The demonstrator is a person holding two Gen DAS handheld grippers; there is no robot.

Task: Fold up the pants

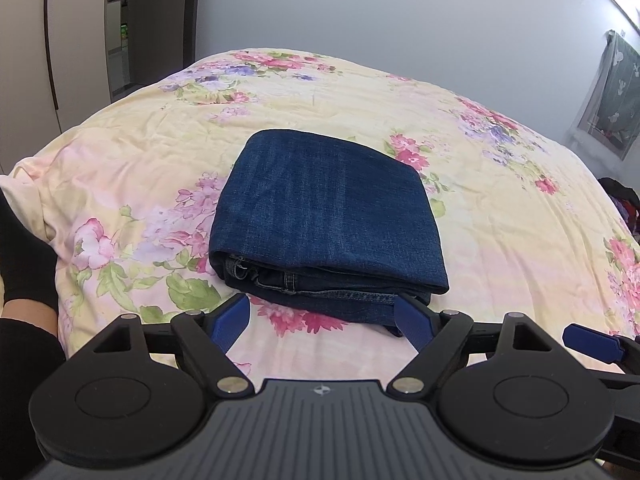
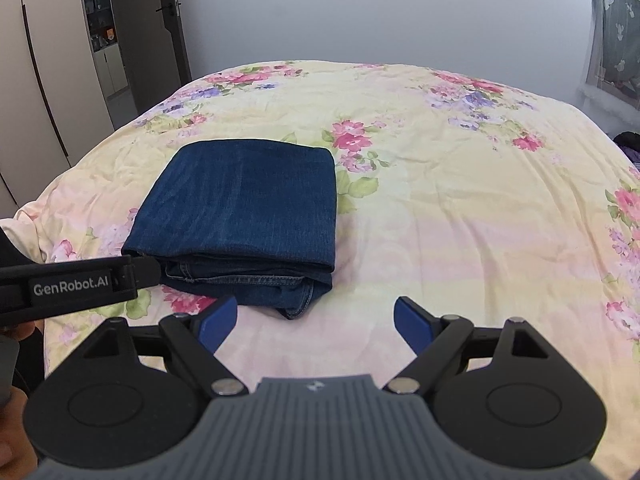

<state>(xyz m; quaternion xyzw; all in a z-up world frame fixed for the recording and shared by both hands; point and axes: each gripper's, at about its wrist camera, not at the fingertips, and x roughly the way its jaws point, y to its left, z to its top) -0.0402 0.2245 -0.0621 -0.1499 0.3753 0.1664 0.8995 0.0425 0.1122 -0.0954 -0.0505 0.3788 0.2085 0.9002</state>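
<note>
The pants (image 1: pixel 328 216) lie folded into a compact stack near the bed's (image 1: pixel 500 240) front edge; folding looks finished. Both grippers, left (image 1: pixel 324 316) and right (image 2: pixel 316 320), have jaws wide apart, holding nothing.

Matt, faintly streaked denim pants (image 1: pixel 326 216) lie on a soft, wrinkled floral cotton-like bedspread (image 1: pixel 500 216).

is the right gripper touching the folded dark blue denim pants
Apart. The right wrist view shows floral bedspread between the open right gripper and the folded dark blue denim pants.
</note>
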